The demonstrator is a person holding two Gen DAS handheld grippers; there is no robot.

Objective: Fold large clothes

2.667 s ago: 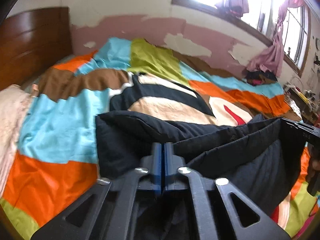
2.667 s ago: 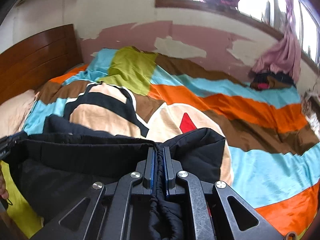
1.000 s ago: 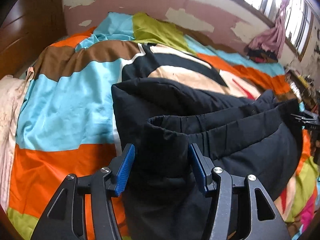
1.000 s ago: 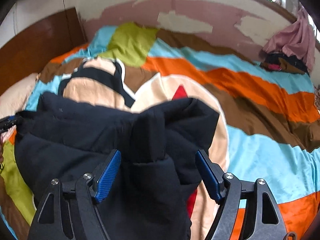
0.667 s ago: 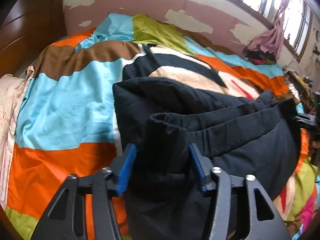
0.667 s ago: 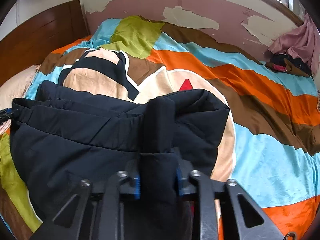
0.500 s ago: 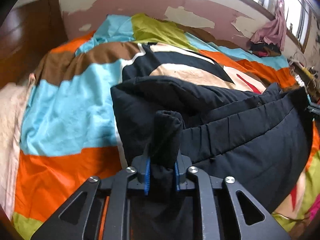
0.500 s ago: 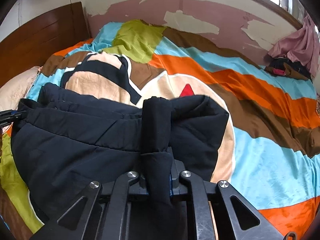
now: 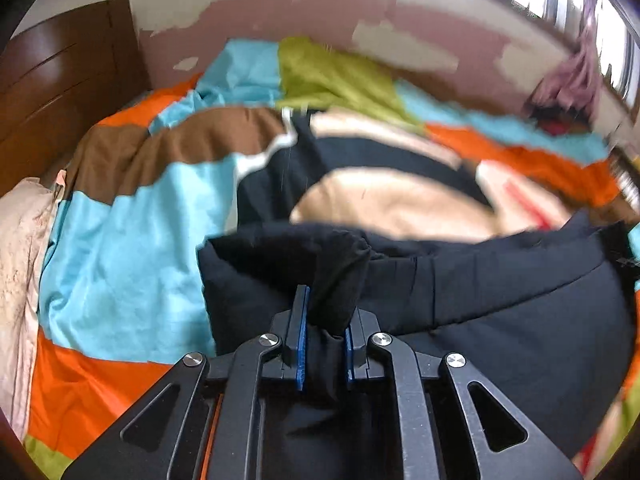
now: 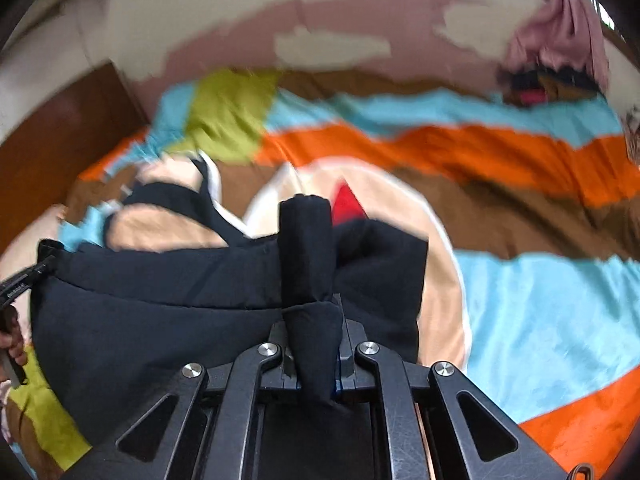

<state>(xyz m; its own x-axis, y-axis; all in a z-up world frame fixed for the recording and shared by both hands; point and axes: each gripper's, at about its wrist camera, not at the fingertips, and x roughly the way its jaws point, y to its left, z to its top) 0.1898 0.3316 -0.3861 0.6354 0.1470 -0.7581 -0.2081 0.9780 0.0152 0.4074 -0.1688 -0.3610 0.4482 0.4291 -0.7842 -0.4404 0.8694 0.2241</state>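
Fabric fills both claws. The left gripper (image 9: 322,334) points down and forward over the bed, its blue pads pressed in on a bunched roll of the black padded jacket (image 9: 500,320); its jaws have just been closing onto that fold. The right gripper (image 10: 316,354) tilts down at a similar slant and pinches another thick fold of the same jacket (image 10: 160,308), a rolled tube of cloth standing up out of its jaws, which have likewise just been closing. The jacket stretches between the two grippers, its bulk lying on the near part of the bed close to the near edge, on top of the colourful striped bedspread (image 9: 132,248). In the right wrist view the left gripper's tip shows at the jacket's far left end, with fingers (image 10: 14,344) of the person's hand wrapped on the handle below it. A wooden headboard (image 9: 60,84) stands at the left end of the bed.
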